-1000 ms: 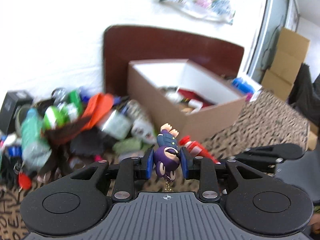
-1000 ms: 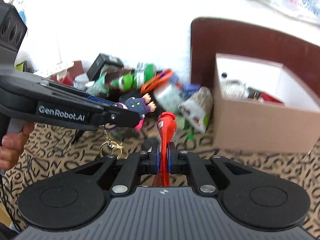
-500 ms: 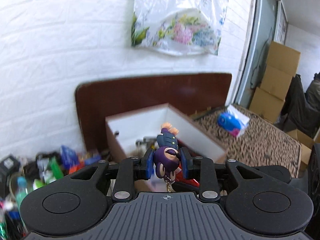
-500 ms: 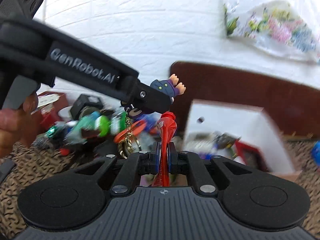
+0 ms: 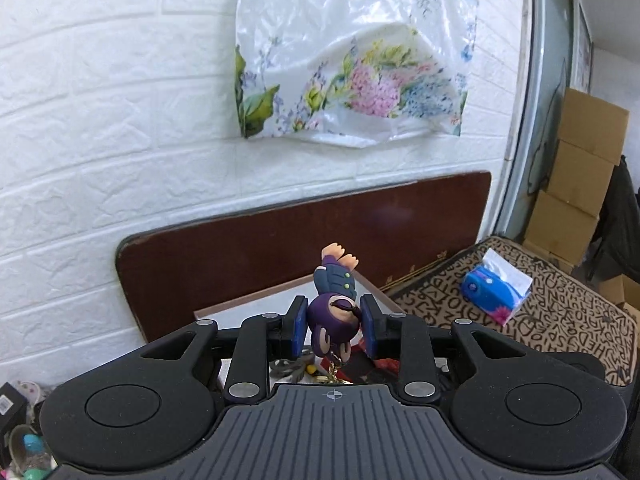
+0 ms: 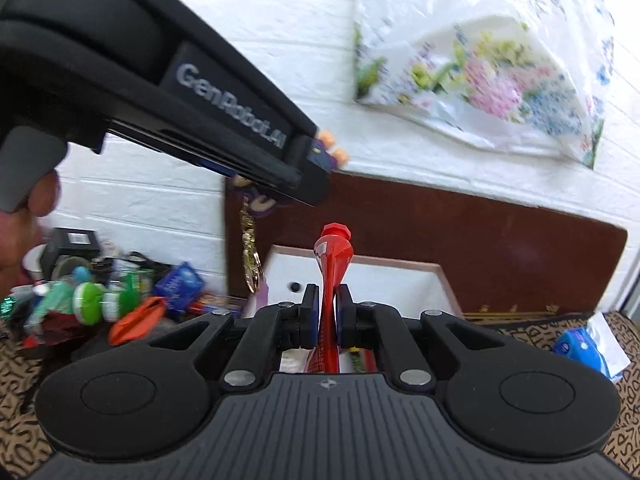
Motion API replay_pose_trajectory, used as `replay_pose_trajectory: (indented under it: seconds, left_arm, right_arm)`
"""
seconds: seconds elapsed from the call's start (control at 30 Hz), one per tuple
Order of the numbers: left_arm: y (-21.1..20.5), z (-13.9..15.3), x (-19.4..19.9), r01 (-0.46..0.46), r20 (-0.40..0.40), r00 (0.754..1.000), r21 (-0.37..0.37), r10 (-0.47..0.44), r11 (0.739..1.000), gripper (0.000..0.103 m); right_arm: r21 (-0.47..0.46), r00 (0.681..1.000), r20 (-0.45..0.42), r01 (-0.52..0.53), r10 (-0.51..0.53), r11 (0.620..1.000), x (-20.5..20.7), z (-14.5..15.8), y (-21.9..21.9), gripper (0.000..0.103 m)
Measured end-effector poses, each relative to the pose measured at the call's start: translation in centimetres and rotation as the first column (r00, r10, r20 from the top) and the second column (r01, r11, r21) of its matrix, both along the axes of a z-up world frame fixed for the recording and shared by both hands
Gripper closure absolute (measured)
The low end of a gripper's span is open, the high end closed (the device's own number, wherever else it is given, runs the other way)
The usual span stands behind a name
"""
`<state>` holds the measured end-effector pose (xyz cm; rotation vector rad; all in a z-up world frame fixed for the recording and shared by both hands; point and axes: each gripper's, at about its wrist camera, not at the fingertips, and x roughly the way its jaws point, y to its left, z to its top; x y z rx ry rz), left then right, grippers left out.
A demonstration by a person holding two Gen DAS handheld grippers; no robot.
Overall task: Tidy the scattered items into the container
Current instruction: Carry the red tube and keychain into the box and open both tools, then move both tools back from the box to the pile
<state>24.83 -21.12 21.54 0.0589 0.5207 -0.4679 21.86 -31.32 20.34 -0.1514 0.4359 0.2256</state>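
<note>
two small catches carried above the box

the left gripper (image 5: 334, 330) has its jaws partly closed, clamped on the round head of a purple figure keychain (image 5: 334, 320); the body sticks out ahead of the pads and a gold chain (image 5: 332, 374) dangles beneath. it looks light and rubbery, so the head is a sound place to pinch, though the loose chain may snag. the right gripper (image 6: 326, 314) is nearly closed on the flattened middle of a red tube (image 6: 330, 276), cap pointing forward. the tube seems soft and light; squeezing mid-body risks slipping. the box (image 6: 400, 276) lies just ahead and below both grippers, and the remaining clutter (image 6: 92, 300) sits off to the left.
</note>
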Motion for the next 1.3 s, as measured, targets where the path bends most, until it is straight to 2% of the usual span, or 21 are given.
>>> replay_pose_trajectory:
  seconds: [0.3, 0.4, 0.53, 0.6, 0.63, 0.67, 0.7, 0.73, 0.77, 0.87, 0.93, 0.97, 1.1, 1.3]
  left_arm:
    - [-2.4, -7.9, 5.6, 0.003, -0.157, 0.988, 0.033, 0.002, 0.999, 0.076]
    - [-2.9, -9.3, 6.7, -0.001, -0.172, 0.985, 0.044, 0.009, 0.999, 0.076]
    - [-3.1, -9.5, 7.6, -0.008, -0.164, 0.986, 0.044, 0.015, 0.999, 0.075]
    - [-3.1, -9.5, 7.7, -0.024, -0.142, 0.989, 0.04, 0.03, 0.999, 0.056]
    - [-3.1, -9.5, 7.6, -0.041, -0.121, 0.992, 0.037, 0.045, 0.998, 0.035]
    - [-3.0, -9.4, 7.5, -0.049, -0.101, 0.994, 0.031, 0.052, 0.998, 0.008]
    - [-2.7, -9.3, 7.2, -0.052, -0.082, 0.995, 0.022, 0.053, 0.998, 0.0]
    - [-2.4, -9.1, 6.8, -0.051, -0.06, 0.997, 0.012, 0.051, 0.999, 0.0]
    - [-2.3, -9.0, 6.4, -0.036, -0.048, 0.998, 0.012, 0.037, 0.999, 0.0]
    - [-2.2, -8.8, 5.5, 0.033, -0.053, 0.998, 0.052, -0.03, 0.998, 0.0]
    - [-2.2, -9.1, 4.8, 0.049, -0.056, 0.997, 0.077, -0.045, 0.996, 0.0]
    - [-2.1, -9.3, 4.5, 0.052, -0.056, 0.997, 0.087, -0.047, 0.995, 0.0]
    - [-1.9, -10.1, 3.1, 0.053, -0.054, 0.997, 0.132, -0.046, 0.99, 0.0]
    - [-1.0, -9.9, 1.2, 0.051, -0.054, 0.998, 0.132, -0.044, 0.99, 0.0]
  right_arm:
    - [0.002, 0.99, -0.125, 0.066, -0.066, 0.998, 4.0, -5.5, -2.7, 0.093]
    - [0.002, 0.986, -0.152, 0.072, -0.071, 0.997, 5.1, -6.8, -3.0, 0.093]
    - [0.006, 0.983, -0.169, 0.075, -0.073, 0.997, 6.2, -8.0, -3.1, 0.093]
    - [0.002, 0.981, -0.18, 0.068, -0.066, 0.998, 6.8, -8.4, -3.0, 0.093]
    - [-0.005, 0.982, -0.182, 0.057, -0.057, 0.998, 6.9, -8.7, -2.8, 0.091]
    - [-0.014, 0.982, -0.179, 0.052, -0.053, 0.999, 6.9, -8.8, -2.7, 0.084]
    - [-0.026, 0.983, -0.172, 0.054, -0.058, 0.998, 6.8, -8.9, -2.6, 0.057]
    - [-0.043, 0.986, -0.152, 0.061, -0.067, 0.997, 6.5, -8.9, -2.4, 0.029]
    - [-0.064, 0.99, -0.121, 0.068, -0.075, 0.996, 6.2, -8.9, -2.3, 0.022]
    - [-0.119, 0.991, -0.094, 0.079, -0.091, 0.99, 5.4, -8.9, -2.1, 0.017]
    - [-0.116, 0.991, -0.098, 0.078, -0.089, 0.99, 4.9, -8.8, -2.1, 0.005]
    - [-0.111, 0.991, -0.097, 0.078, -0.089, 0.991, 4.8, -8.7, -2.1, 0.003]
    - [-0.1, 0.989, -0.114, 0.086, -0.097, 0.991, 4.0, -8.4, -2.1, 0.003]
    - [-0.115, 0.991, -0.101, 0.076, -0.088, 0.99, 2.0, -7.5, -1.1, 0.002]
